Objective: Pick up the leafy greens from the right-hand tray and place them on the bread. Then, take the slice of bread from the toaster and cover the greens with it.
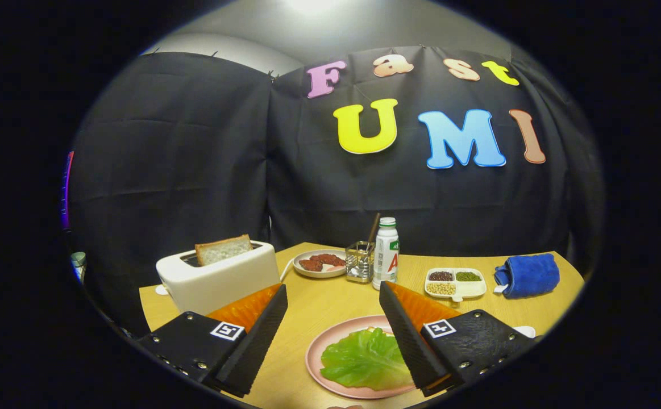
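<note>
The tongs (pixel 333 295) stand wide open with nothing between them; the leafy greens (pixel 364 359) already lie on the pink plate (pixel 321 346) just below, partly under the right finger. The slice of bread (pixel 223 249) stands upright in the toaster (pixel 216 281), ahead and left of the left finger on the bench (pixel 330 301), long edge running across, so the coming reach would likely swing leftward.

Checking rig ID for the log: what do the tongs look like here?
The tongs have two wedge-shaped fingers, each tapering forward with a ribbed inner face. Each carries a square black-and-white fiducial marker on top and small screws along its base. No cables visible.
</note>
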`<state>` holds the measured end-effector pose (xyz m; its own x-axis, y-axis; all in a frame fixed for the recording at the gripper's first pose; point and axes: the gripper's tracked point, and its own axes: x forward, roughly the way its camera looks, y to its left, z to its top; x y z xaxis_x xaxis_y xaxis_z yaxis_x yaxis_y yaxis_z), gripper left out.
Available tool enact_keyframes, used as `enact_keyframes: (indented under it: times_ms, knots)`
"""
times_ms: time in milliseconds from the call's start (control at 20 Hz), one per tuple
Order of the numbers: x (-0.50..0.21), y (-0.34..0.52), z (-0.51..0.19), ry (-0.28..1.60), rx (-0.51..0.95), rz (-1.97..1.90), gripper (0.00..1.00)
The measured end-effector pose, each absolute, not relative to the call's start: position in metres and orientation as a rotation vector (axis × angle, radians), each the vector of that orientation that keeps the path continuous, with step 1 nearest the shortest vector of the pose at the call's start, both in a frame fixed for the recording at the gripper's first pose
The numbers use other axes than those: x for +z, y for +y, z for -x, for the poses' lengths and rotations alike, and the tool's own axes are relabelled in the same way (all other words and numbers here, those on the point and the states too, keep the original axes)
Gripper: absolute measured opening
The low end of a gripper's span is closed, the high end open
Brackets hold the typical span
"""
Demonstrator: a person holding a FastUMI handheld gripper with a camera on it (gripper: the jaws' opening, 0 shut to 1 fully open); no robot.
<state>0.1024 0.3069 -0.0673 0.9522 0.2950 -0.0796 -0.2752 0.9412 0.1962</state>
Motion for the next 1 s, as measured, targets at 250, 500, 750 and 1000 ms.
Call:
enact_keyframes:
  times_ms: [250,500,750,1000]
  knots:
    - [-0.030,0.336,-0.097,0.035,0.326,-0.131,0.99]
    - [-0.006,0.386,-0.099,-0.008,0.392,-0.140,0.99]
    - [-0.002,0.442,-0.112,0.001,0.463,-0.187,0.99]
    - [-0.009,0.489,-0.122,0.000,0.485,-0.180,0.99]
